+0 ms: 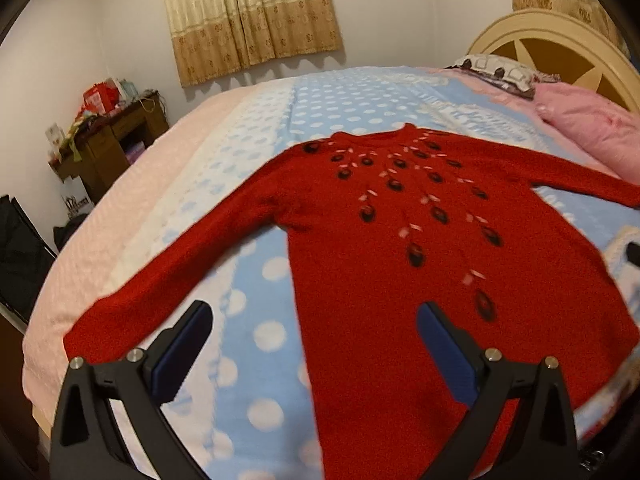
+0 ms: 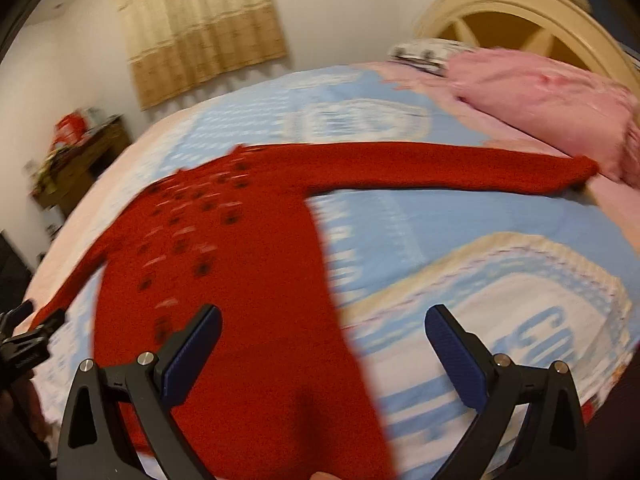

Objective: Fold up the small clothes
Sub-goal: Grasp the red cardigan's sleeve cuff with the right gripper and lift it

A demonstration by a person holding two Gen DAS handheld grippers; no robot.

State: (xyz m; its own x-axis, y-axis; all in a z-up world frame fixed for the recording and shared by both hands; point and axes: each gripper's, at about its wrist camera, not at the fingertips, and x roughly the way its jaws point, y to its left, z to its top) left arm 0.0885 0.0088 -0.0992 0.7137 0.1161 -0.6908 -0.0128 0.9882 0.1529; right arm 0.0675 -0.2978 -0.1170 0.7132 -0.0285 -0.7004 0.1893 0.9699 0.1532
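My left gripper (image 1: pixel 314 322) hangs above the bed with its 2 blue-padded fingers (image 1: pixel 188 344) spread wide and holding nothing, one over the dotted blue blanket (image 1: pixel 264 280) and the other over the lower body of the red sweater (image 1: pixel 400 248). My right gripper (image 2: pixel 323 326) is spread just as wide and empty, above the sweater's right edge. The sweater lies flat, face up, both sleeves stretched out, the right cuff beside the pink pillow (image 2: pixel 552 100).

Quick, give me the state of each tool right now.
Left tool: open, holding nothing, above the red sweater.
Right tool: open, holding nothing.
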